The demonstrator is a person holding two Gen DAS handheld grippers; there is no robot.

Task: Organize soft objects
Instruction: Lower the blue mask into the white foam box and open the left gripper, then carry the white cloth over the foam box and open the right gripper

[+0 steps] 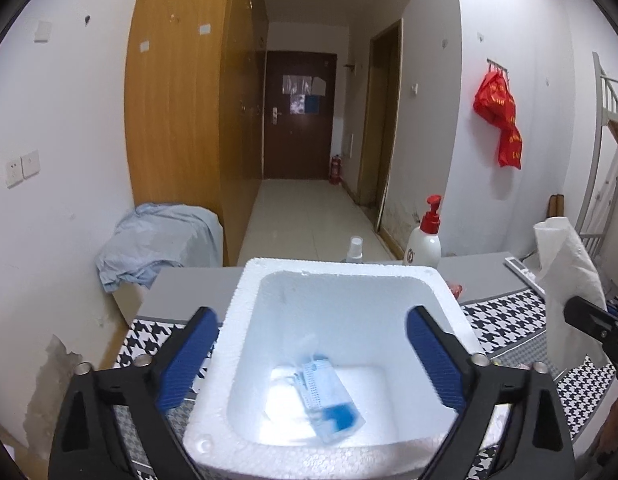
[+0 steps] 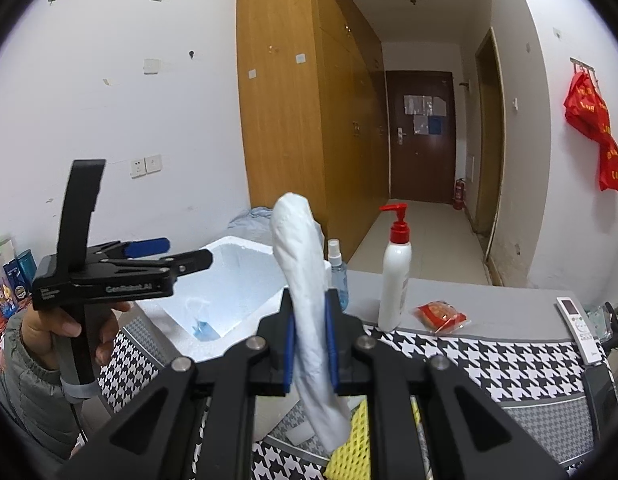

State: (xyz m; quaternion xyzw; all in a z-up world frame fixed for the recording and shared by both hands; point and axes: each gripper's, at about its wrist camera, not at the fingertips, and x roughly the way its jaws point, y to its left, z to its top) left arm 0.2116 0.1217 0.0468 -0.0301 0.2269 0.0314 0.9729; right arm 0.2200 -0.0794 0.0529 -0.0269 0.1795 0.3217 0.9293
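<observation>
Gaping wide, the left tool (image 1: 311, 356) hangs over a foam box (image 1: 245, 312) holding a mask packet (image 1: 329, 400); the right tool (image 2: 311, 344) clamps a rolled white towel (image 2: 305, 280).

black gripper (image 1: 312, 354), blue pads (image 1: 188, 362), grey quilted sleeve (image 2: 37, 392)

The blue-and-clear packet (image 1: 323, 400) in the foam box (image 1: 245, 296) is motion-blurred, its label unreadable

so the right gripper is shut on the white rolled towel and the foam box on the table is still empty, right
Not quite. The right gripper is shut on the white rolled towel, but the foam box is not empty: the left wrist view shows a blue-and-clear packet lying on its bottom.
</observation>
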